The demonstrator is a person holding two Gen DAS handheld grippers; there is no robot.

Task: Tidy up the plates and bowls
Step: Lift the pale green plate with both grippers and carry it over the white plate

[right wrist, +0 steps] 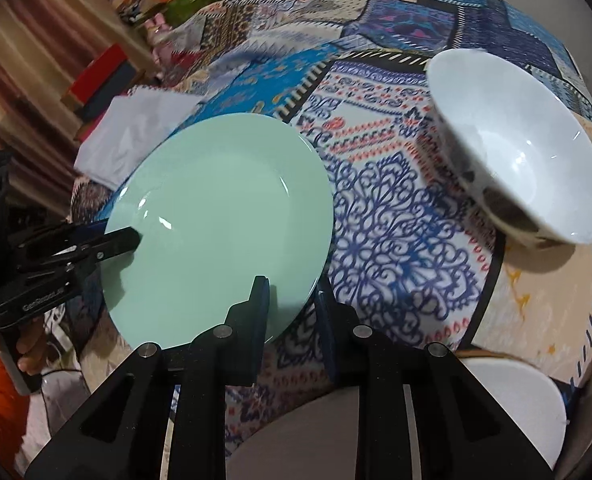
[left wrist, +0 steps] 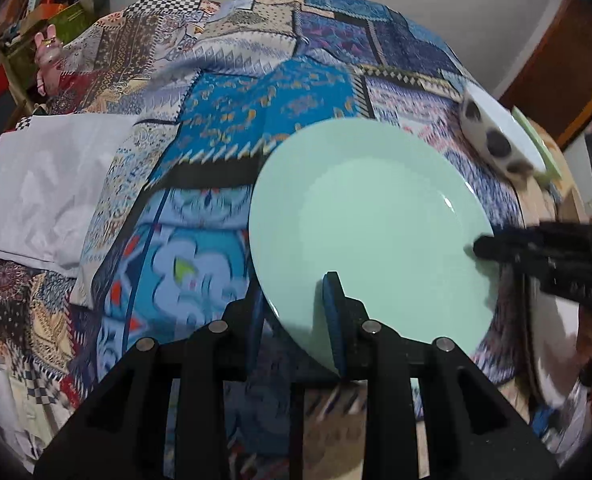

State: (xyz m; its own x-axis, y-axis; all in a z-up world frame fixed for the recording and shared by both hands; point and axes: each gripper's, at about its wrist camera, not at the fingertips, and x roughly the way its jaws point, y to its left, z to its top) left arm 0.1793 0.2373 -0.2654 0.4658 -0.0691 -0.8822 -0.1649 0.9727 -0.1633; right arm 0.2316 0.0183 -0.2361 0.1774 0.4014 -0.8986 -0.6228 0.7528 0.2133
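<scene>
gripping the green plate (left wrist: 360, 216) with both jaws clamped on its rim, you have the spotted bowl (right wrist: 528, 152) unsorted beside it; most remains

Your right gripper (right wrist: 291, 304) pinches the near rim of the round mint-green ceramic plate (right wrist: 223, 216) over the patchwork cloth (right wrist: 396, 208). Your left gripper (right wrist: 129, 236) clamps its left rim. Far right sits a white spotted bowl (right wrist: 520, 152), tilted.

Only one marking shows: small pale lettering on the side of the black plastic left gripper (right wrist: 133, 240), at the left edge; it is too blurred to read reliably.
</scene>
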